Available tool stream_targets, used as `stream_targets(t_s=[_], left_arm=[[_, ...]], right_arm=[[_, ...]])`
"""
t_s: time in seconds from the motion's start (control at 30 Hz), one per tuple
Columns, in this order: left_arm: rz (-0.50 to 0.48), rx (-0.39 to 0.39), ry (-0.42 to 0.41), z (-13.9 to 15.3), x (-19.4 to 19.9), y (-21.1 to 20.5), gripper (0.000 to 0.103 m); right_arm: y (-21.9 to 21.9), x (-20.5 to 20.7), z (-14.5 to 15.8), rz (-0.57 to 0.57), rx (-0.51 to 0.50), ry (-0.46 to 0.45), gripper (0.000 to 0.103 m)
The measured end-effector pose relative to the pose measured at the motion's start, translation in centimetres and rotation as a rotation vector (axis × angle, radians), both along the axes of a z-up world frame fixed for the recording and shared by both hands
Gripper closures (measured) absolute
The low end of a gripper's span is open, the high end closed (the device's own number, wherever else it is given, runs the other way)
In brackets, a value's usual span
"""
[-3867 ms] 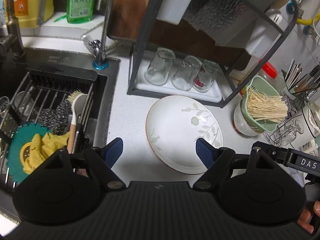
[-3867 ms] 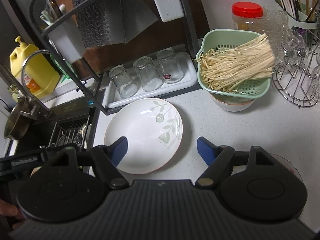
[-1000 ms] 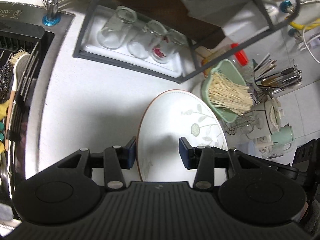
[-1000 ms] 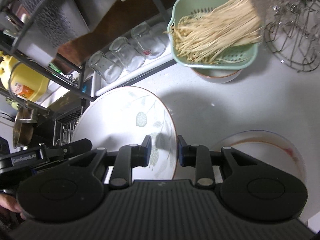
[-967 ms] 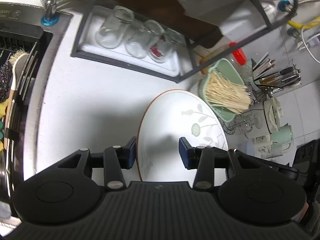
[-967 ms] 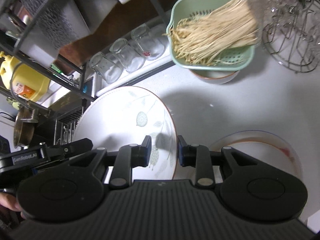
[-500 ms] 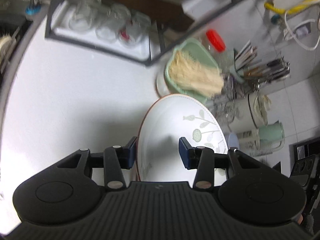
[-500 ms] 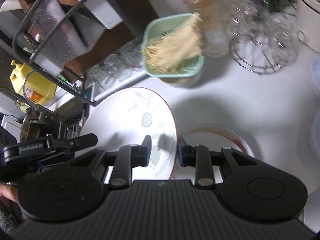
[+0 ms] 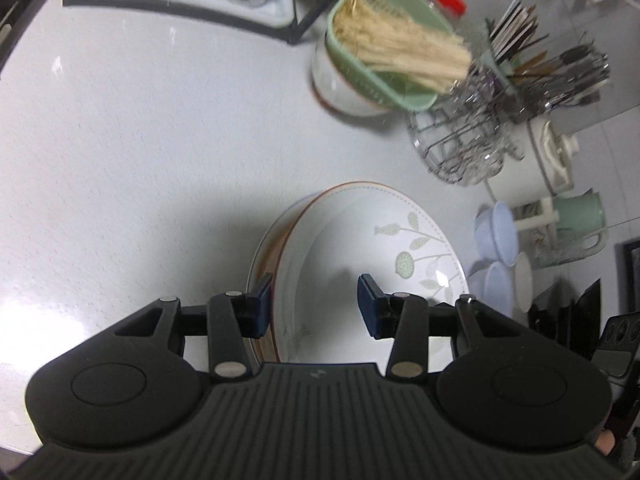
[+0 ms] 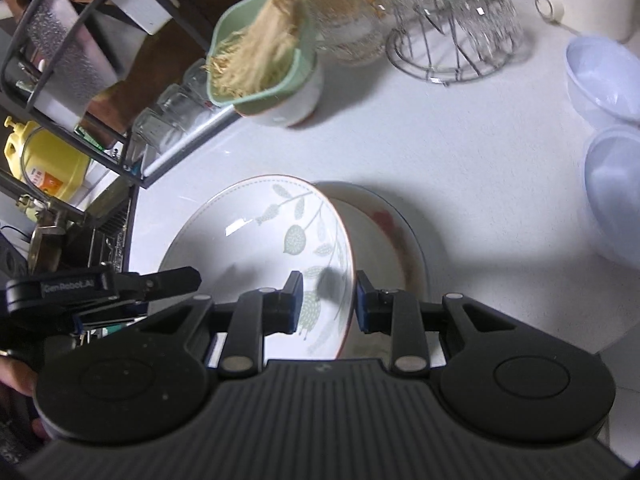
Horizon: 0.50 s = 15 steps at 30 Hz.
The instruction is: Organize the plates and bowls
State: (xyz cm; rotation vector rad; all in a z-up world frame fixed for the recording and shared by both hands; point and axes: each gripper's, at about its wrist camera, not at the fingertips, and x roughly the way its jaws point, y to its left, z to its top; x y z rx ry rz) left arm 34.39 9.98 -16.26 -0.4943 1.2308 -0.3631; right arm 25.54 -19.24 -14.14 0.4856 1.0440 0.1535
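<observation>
The leaf plate (image 9: 372,248) is glossy white ceramic, shallow and round, with a thin brown rim line and a grey-green leaf-and-fish print. Both tongs pinch it at opposite edges. The left gripper (image 9: 316,306) has its blue pads on either side of the near rim, one outside, one inside the well. The right gripper (image 10: 326,302) clamps the opposite rim the same way, pads close together with the rim between.

The plate sits over a second plate (image 10: 394,240), also white, with a brown band and a reddish smear; whether the two touch cannot be told. Only a crescent of the lower one shows, at the left of the left tongs and at the right of the right tongs.

Ahead of the left tongs, a pale green plastic colander (image 9: 384,60) holds straw-coloured strands and rests in a white bowl (image 9: 340,88), both blurred. To its right stands a wire rack (image 9: 464,136), its contents hard to make out. Two translucent bluish bowls (image 10: 612,120) lie right of the right tongs, cut by the frame edge. The counter (image 9: 140,140) is speckled white stone.
</observation>
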Motion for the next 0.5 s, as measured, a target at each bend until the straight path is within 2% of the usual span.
stream_targets(t_s=[0.3,0.5], left_arm=[[-0.022,0.089,0.026,-1.7,0.3,-1.8,0.055],[-0.041,0.119,0.016,-1.3,0.5,-2.2,0.055]], right_arm=[[-0.2,-0.6,-2.4,0.057,-0.065,0.005,0.073],[-0.1,-0.5,-2.8,0.05,-0.065,-0.011,0.073]])
